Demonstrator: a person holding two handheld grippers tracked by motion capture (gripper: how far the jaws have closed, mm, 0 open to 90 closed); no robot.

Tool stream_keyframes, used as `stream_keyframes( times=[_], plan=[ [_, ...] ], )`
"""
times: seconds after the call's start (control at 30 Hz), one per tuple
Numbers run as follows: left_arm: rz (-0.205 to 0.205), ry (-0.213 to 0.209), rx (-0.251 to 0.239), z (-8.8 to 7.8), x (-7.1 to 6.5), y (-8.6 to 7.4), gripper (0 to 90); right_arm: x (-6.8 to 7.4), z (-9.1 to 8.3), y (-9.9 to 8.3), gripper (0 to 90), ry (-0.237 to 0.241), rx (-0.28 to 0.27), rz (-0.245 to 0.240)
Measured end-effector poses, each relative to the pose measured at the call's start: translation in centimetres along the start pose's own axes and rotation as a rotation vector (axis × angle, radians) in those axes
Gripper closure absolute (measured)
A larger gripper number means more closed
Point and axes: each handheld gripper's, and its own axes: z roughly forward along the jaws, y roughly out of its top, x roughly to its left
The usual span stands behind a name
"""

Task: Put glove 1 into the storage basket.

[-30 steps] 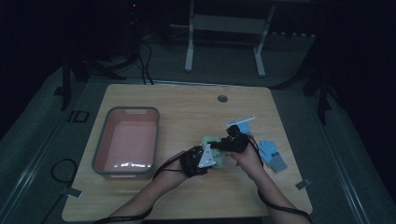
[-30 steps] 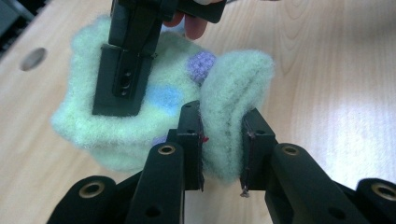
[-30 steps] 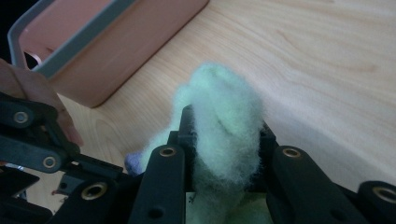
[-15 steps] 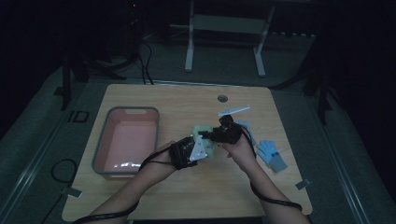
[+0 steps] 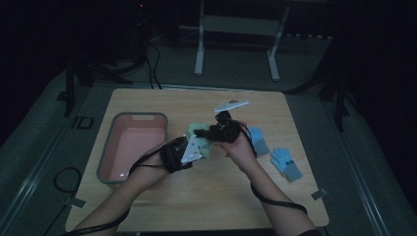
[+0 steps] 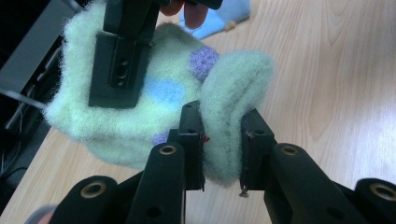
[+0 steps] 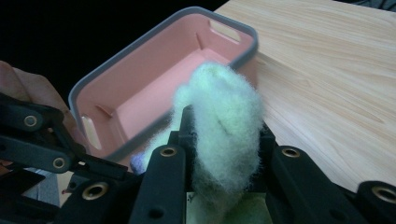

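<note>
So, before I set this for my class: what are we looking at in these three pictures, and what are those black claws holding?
A person sits at a wooden table and holds a hand tool with two black jaws in each hand; there is no robot arm. The high view looks down from above: the left gripper and the right gripper meet over the middle of the table. The other two pictures come from small cameras riding on each tool, looking along its jaws. Both tools are clamped on the same fluffy pale green sock, which has blue and purple spots; the left gripper view shows the other tool pinching it farther up. On the table lie a pink tub with a grey rim and two light blue gloves to the right.
</note>
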Motion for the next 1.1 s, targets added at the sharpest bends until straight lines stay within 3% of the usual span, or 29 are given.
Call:
stream_keyframes(
  times=[0.4,0.6,0.83,0.87,1.1],
  plan=[
    [-0.053,0.041,0.038,-3.4,1.2,-4.5,74.9,3.0,4.7,2.5,74.1,0.054,0.021,-0.04],
    [-0.106,0.061,0.057,-5.0,1.6,-7.5,75.0,5.0,8.1,3.7,74.1,0.075,0.055,-0.066],
    [-0.152,0.069,0.091,-6.2,2.3,-10.3,74.9,6.7,11.1,4.4,74.1,0.074,0.073,-0.099],
    [-0.152,0.074,0.097,-6.4,2.3,-10.6,74.9,7.1,12.1,4.7,74.0,0.082,0.075,-0.092],
    [-0.173,0.076,0.128,-6.7,2.4,-12.5,74.9,8.0,14.6,4.8,74.0,0.098,0.097,-0.087]
  ],
)
